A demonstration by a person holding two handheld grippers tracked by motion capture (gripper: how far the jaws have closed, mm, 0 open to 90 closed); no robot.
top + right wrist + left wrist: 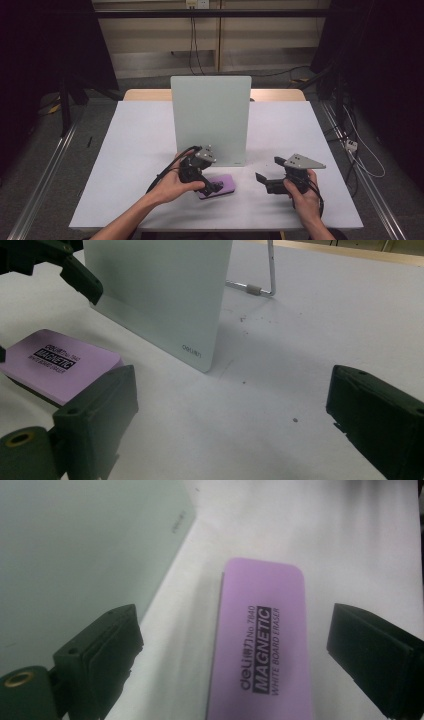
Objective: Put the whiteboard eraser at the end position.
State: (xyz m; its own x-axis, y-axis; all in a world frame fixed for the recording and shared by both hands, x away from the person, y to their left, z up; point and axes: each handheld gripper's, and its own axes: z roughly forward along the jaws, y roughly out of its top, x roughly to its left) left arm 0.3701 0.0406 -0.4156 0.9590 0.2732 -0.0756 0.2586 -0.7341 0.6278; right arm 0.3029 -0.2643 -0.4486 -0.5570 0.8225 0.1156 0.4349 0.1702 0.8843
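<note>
Angling down over the purple eraser (219, 186), the left gripper (214, 188) straddles it wide open, gripping nothing.

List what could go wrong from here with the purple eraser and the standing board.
1. The left tool straddles the purple eraser with its jaws open and clear of both sides; closing off-centre could skew or push the eraser along the table.
2. The standing whiteboard is close beside the eraser, on a thin wire stand; a careless lift may knock it over.
3. The right tool waits open nearby and might collide.
</note>
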